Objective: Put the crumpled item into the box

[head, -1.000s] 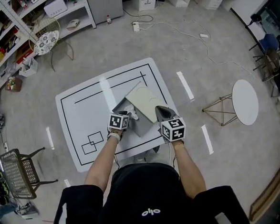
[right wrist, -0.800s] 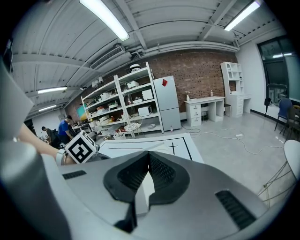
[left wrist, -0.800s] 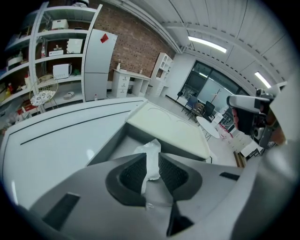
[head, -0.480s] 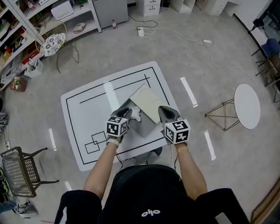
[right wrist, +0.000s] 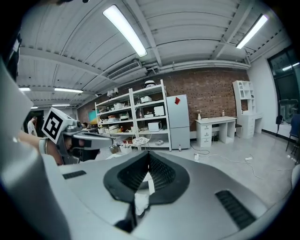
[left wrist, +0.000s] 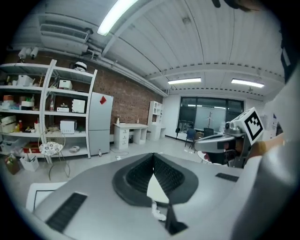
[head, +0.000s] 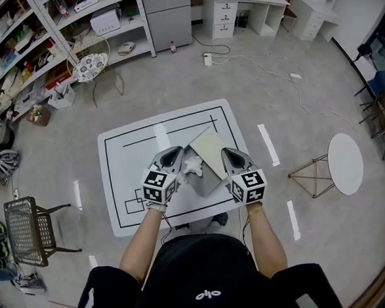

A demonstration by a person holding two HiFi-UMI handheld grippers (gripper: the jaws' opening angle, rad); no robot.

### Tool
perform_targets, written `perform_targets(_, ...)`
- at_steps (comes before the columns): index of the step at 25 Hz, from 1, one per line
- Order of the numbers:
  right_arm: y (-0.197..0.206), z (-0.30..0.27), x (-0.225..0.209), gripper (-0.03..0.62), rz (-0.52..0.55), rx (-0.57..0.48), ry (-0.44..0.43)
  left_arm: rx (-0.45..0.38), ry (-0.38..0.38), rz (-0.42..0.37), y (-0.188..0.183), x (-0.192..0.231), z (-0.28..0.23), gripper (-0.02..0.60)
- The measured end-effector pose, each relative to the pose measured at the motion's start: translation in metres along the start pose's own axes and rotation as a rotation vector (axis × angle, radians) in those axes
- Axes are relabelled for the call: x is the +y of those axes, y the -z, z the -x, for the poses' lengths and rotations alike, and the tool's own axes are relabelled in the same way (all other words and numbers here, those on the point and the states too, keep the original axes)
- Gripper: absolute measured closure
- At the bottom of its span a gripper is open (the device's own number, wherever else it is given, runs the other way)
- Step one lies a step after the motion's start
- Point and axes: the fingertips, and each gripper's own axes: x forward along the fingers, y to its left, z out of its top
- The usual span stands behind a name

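White crumpled item (head: 193, 164) is lying in the open grey box (head: 205, 183) on the bench (head: 133, 166), just beside the raised lid (head: 212, 147). Left tongs (head: 171, 154) and right tongs (head: 230, 154) are hovering over the box on either side of the item, the left nearer. Both tongs are clenched, tips meeting, gripping nothing.

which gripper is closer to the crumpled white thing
Left. The left gripper sits just to the left of the crumpled item; the right gripper is farther off on its right, across the box.
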Motion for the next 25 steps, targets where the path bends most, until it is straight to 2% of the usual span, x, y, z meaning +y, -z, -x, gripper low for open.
perform_targets(5,-0.017,-0.002,0.012,0.585,0.019,-0.038,-0.039,-0.106,-0.057,-0.036,-0.035,0.011,0.038,0.574)
perform_targets(10,-0.024,-0.007,0.023,0.585,0.043,-0.054,-0.068,-0.158,-0.121,-0.033,-0.046,0.027,0.065,0.574)
perform_targets(25,-0.023,-0.021,0.031,0.585,0.064,-0.043,-0.095,-0.186,-0.176,-0.018,-0.046,0.045,0.08,0.574)
